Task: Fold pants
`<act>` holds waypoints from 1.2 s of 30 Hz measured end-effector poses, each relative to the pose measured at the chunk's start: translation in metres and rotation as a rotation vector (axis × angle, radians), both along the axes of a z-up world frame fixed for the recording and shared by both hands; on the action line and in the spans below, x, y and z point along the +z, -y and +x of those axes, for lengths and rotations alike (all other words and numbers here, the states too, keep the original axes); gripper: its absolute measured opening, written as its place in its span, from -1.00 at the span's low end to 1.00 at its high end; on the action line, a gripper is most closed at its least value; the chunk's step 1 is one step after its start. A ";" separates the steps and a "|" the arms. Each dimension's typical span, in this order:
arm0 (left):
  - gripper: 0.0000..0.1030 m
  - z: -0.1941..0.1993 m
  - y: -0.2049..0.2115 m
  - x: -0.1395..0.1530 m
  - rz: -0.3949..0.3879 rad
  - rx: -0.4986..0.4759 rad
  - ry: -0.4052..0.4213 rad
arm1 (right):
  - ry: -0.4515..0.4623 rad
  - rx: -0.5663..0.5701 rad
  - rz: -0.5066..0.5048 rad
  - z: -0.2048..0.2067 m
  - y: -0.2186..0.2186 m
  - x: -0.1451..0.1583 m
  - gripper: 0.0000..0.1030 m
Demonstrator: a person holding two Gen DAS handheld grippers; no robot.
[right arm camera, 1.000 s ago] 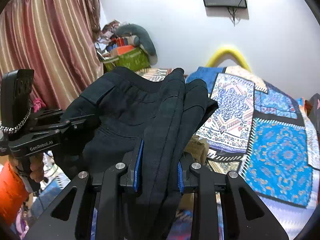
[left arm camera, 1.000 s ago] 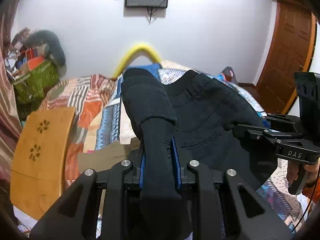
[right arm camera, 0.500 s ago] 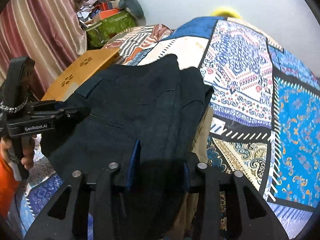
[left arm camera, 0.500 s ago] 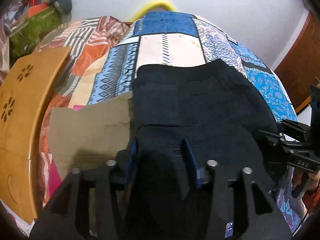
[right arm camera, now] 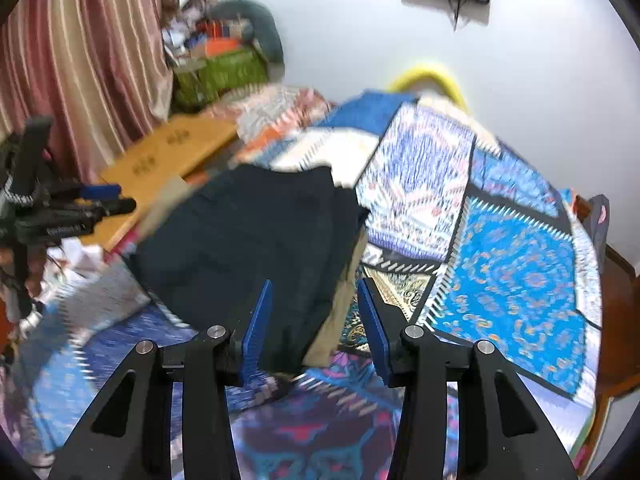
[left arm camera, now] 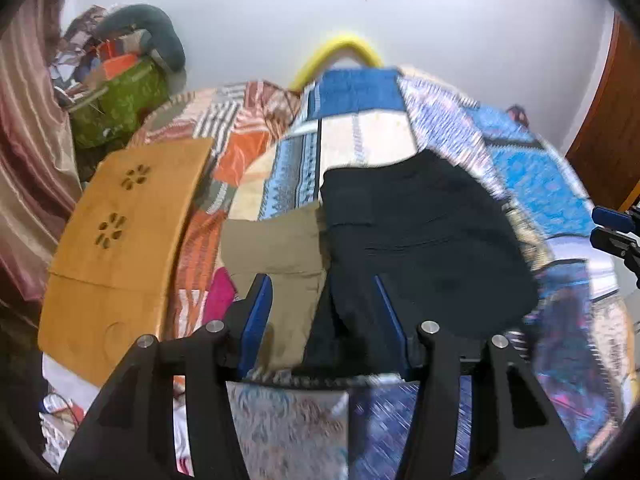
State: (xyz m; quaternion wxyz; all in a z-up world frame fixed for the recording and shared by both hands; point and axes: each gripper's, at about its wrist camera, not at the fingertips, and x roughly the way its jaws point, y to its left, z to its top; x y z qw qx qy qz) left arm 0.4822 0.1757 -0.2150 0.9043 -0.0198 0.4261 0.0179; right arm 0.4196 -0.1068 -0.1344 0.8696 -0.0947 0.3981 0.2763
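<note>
The folded black pants (left arm camera: 424, 240) lie flat on the patterned bedspread (left arm camera: 540, 176), partly on top of a folded khaki garment (left arm camera: 280, 248). My left gripper (left arm camera: 324, 320) is open just in front of their near edge and holds nothing. In the right wrist view the black pants (right arm camera: 248, 248) lie ahead, with the khaki garment (right arm camera: 340, 320) showing under their right edge. My right gripper (right arm camera: 314, 324) is open and empty over that near corner. Each gripper shows at the edge of the other's view, the right one (left arm camera: 616, 228) and the left one (right arm camera: 92, 204).
A wooden lap desk (left arm camera: 120, 240) lies at the bed's left side. A green bag (left arm camera: 120, 96) with clutter stands by the striped curtain (right arm camera: 80, 60). A yellow arch (left arm camera: 340, 48) is at the bed's far end and a wooden door (left arm camera: 612, 128) at the right.
Both grippers have let go of the black pants, opened and drawn back. The pants, held up in the air a second ago, now lie flat on the bed.
</note>
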 end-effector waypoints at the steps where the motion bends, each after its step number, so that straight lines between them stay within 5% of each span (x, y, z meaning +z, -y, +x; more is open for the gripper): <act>1: 0.02 -0.010 0.001 0.011 -0.007 0.002 0.016 | 0.019 -0.002 0.021 -0.010 0.003 0.014 -0.21; 10: 0.03 -0.139 0.044 0.141 -0.017 -0.052 0.266 | 0.216 0.024 0.194 -0.117 0.020 0.128 -0.21; 19: 0.03 -0.290 0.097 0.227 0.056 -0.092 0.529 | 0.408 0.049 0.320 -0.232 0.033 0.186 -0.21; 25: 0.06 -0.363 0.119 0.241 0.064 -0.082 0.654 | 0.512 0.045 0.397 -0.300 0.039 0.197 -0.20; 36: 0.83 -0.425 0.138 0.227 0.055 -0.042 0.739 | 0.588 -0.020 0.441 -0.346 0.043 0.182 0.59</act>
